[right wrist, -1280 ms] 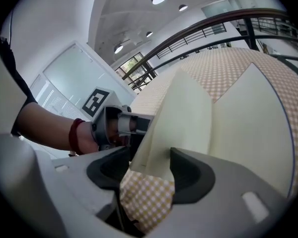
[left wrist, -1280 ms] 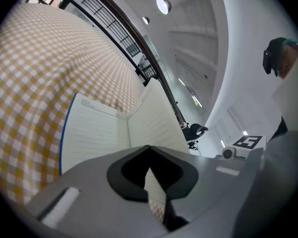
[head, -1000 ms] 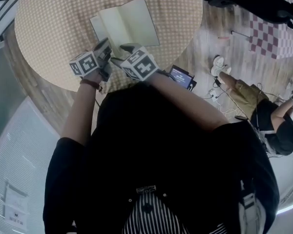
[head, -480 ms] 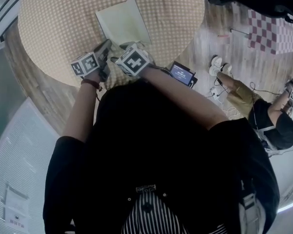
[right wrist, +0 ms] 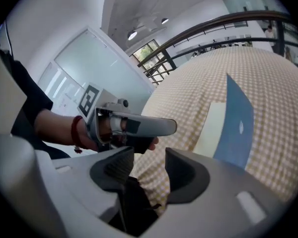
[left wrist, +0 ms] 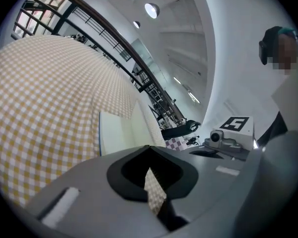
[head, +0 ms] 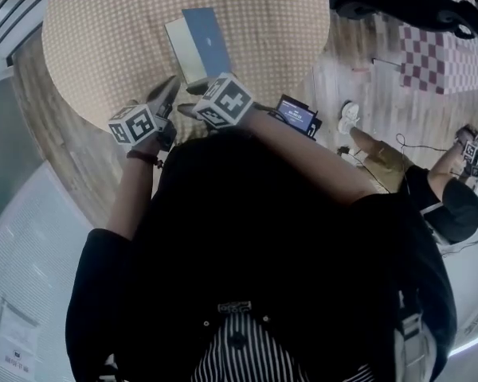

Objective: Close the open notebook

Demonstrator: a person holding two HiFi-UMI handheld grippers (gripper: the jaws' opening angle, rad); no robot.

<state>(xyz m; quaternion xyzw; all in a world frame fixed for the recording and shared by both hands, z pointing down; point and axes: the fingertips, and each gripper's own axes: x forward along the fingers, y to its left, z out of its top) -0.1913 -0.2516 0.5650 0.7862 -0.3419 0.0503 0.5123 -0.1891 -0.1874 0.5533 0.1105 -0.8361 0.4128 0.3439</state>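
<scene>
The notebook (head: 197, 44) lies on the checked table (head: 103, 46), blue cover up, seemingly closed. Left gripper (left wrist: 149, 158) is clenched, empty; right gripper (right wrist: 150, 168) is released, its jaws just narrowing around nothing.

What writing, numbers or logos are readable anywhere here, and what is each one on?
Nothing here reads clearly as text.
Small screen: lit lines, too small to read.
Sheet at lower left: dark print, too blurred to read.
Marker cubes: black-and-white square patterns, not letters.
Notebook: blue cover with one small pale mark, no legible word.
</scene>
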